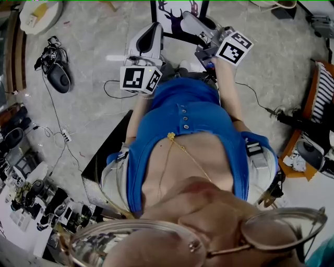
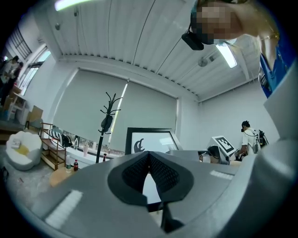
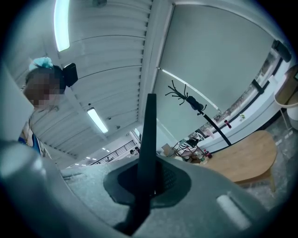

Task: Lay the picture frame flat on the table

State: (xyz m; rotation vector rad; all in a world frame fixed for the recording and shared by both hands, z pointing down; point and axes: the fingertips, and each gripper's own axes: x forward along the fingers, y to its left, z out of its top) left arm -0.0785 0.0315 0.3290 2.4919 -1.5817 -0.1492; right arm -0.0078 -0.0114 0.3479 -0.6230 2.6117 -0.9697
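Black-edged with a white face, the picture frame (image 1: 179, 21) sits at the top of the head view, beyond the person's blue shirt, on a grey mottled surface (image 1: 94, 99). A dark stag print (image 1: 180, 13) shows on it. The right gripper (image 1: 194, 26) reaches to the frame's lower right part, while the left gripper (image 1: 151, 28) hangs just short of it on the other side. From this steep angle it is hard to tell whether the frame stands or lies. The left gripper view is clearer: the picture frame (image 2: 151, 139) faces the camera upright or nearly so, close ahead, with a coat stand (image 2: 108, 121) well behind it. The left gripper (image 2: 149, 160) has its pads pressed together at the tips and nothing caught between them, the white seen lower down being the picture beyond. In the right gripper view the right gripper (image 3: 149, 179) is pinched on a thin dark strip that runs up past the jaws. That strip reads as the picture frame (image 3: 149, 135) seen edge-on. So the task looks barely begun: one side is gripped and the frame is not yet lowered. Tipping it over and setting it face-flat on the surface remains to be done. The frame looks slim, rigid and light, with a narrow dark moulding.
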